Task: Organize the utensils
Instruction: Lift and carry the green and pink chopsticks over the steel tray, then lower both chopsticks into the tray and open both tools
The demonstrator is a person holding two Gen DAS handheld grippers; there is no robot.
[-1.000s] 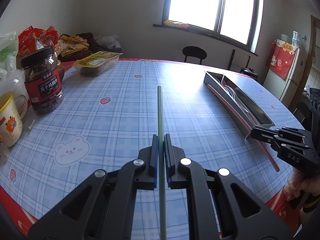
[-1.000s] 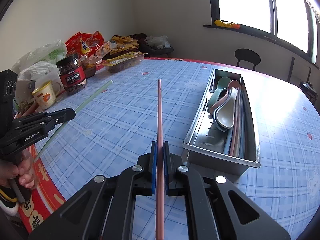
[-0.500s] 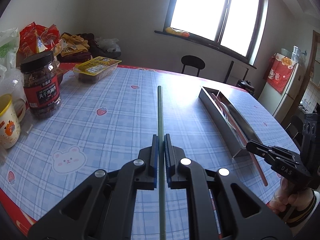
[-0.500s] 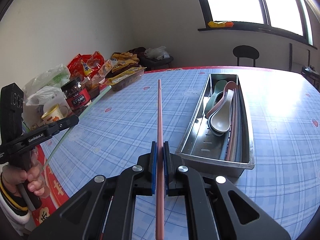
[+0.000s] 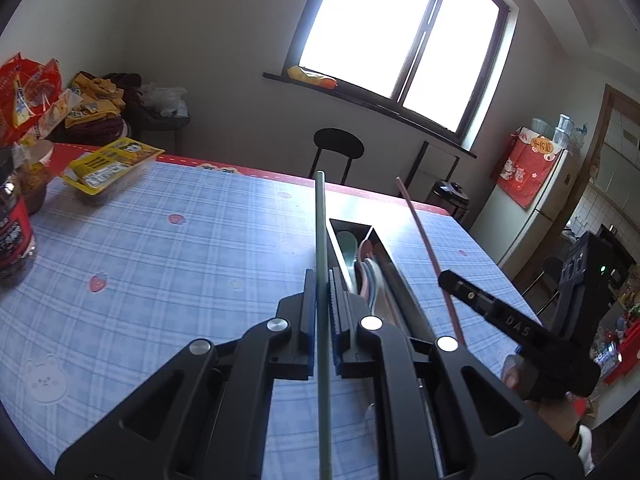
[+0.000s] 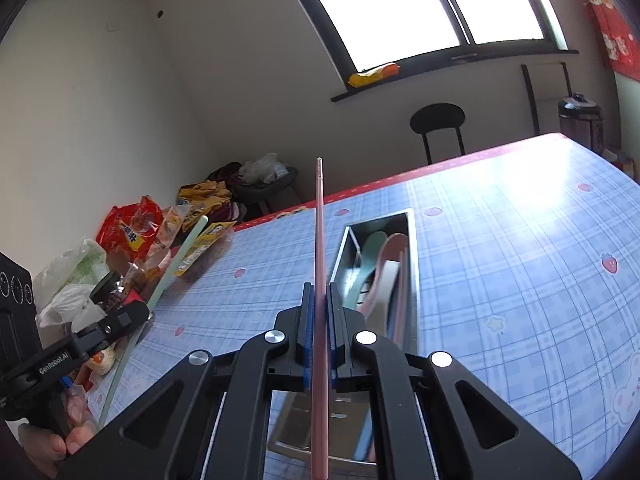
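My left gripper point(image 5: 320, 280) is shut on a pale green chopstick point(image 5: 321, 232) that points forward and up. My right gripper point(image 6: 319, 292) is shut on a pink chopstick point(image 6: 319, 232), also tilted up. Both grippers hover over the near end of a long steel utensil tray point(image 6: 412, 240) that holds green, pink and beige spoons point(image 6: 370, 256) and more chopsticks. The tray also shows in the left wrist view point(image 5: 384, 256), partly hidden behind my left gripper. The right gripper point(image 5: 444, 278) with its pink chopstick point(image 5: 424, 244) shows at the right there. The left gripper point(image 6: 140, 312) and green chopstick point(image 6: 176, 264) show at the left of the right wrist view.
The table has a blue plaid cloth point(image 5: 160, 260) with a red edge. Snack bags point(image 6: 132, 228), a yellow food tray point(image 5: 108, 168), a jar point(image 5: 12, 232) and plastic bags crowd the left side. A black chair point(image 5: 338, 148) stands behind the table.
Both grippers have swung over the near end of the tray and tilted upward, so the chopsticks now point up toward the wall. Both grips stay shut.
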